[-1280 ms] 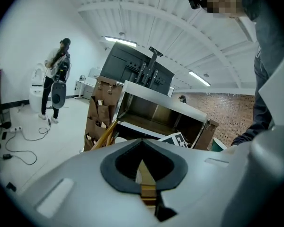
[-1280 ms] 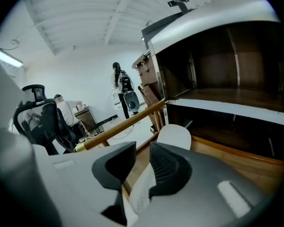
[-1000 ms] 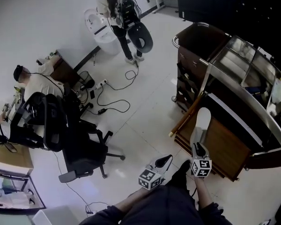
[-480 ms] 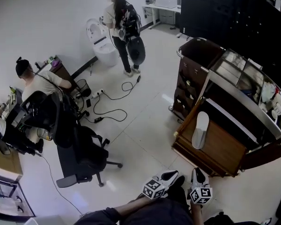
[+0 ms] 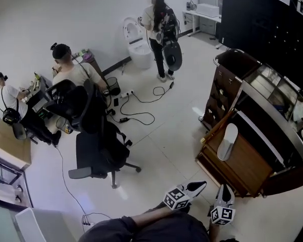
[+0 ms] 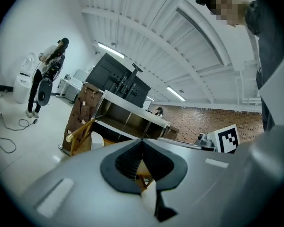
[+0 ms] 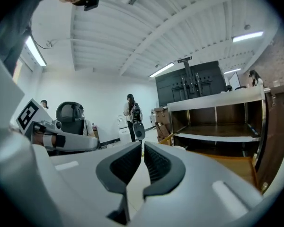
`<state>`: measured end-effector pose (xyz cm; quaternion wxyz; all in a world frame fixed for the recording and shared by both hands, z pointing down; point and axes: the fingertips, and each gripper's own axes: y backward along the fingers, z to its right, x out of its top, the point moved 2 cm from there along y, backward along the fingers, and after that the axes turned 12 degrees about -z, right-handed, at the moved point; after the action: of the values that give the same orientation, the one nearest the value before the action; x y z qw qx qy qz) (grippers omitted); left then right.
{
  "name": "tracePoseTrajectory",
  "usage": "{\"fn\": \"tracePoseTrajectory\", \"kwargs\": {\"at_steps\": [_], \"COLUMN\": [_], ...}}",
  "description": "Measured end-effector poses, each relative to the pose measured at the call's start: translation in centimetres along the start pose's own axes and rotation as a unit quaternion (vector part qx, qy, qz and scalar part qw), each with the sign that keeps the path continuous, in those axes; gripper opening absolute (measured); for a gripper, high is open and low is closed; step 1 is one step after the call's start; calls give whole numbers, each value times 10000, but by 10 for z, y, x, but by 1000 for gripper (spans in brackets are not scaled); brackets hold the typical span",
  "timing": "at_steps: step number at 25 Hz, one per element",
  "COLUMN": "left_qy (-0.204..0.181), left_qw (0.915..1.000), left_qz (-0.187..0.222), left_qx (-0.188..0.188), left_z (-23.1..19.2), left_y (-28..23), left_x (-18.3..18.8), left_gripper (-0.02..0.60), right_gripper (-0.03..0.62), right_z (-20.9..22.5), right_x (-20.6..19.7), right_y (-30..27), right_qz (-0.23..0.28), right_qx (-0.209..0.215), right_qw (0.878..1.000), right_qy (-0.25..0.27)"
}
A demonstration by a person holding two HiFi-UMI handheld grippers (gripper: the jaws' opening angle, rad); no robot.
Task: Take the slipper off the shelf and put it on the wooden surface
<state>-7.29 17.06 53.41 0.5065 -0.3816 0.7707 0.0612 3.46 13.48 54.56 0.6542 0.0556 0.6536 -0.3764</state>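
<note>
A white slipper [image 5: 227, 141] lies flat on the wooden surface [image 5: 247, 165] at the foot of the brown cart, below its shelf [image 5: 260, 132]. In the left gripper view the slipper [image 6: 96, 140] shows low beside the cart. Both grippers hang near my body, well short of the slipper. My left gripper [image 5: 202, 184] [image 6: 142, 142] is shut and empty. On my right gripper [image 5: 225, 187] [image 7: 143, 144] the jaws are closing and stand almost together, with nothing between them.
The brown cart [image 5: 227, 84] with its metal top rail stands at the right. A black office chair [image 5: 98, 145] is at the left, with cables [image 5: 141, 112] on the white floor. Two people sit at a desk far left; another stands by a white fixture [image 5: 136, 42].
My right gripper has drawn back from the slipper's near end and its jaws have come together. Both grippers moved toward my body. The slipper stays on the wood.
</note>
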Motion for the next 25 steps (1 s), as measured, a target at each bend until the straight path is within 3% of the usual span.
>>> {"fn": "tracePoseTrajectory", "kwargs": {"at_steps": [3, 6, 10, 15, 25], "left_qy": [-55, -228, -184, -370, -546], "left_qw": [9999, 9996, 9991, 9988, 9983], "left_qz": [86, 84, 177, 90, -4], "left_qx": [84, 156, 344, 296, 186], "left_z": [18, 28, 29, 44, 65], "left_y": [0, 11, 25, 16, 12], "left_x": [-7, -21, -24, -26, -47], "left_gripper": [17, 17, 17, 29, 29], "right_gripper": [0, 0, 0, 0, 0], "right_z": [2, -19, -48, -40, -37], "right_x": [-1, -8, -8, 1, -18], "right_y": [2, 2, 11, 33, 50], "right_qz": [91, 114, 48, 195, 228], "right_qx": [191, 488, 829, 634, 710], "right_qw": [9997, 9987, 9963, 9975, 9971], "right_qy": [-94, -53, 235, 240, 171]}}
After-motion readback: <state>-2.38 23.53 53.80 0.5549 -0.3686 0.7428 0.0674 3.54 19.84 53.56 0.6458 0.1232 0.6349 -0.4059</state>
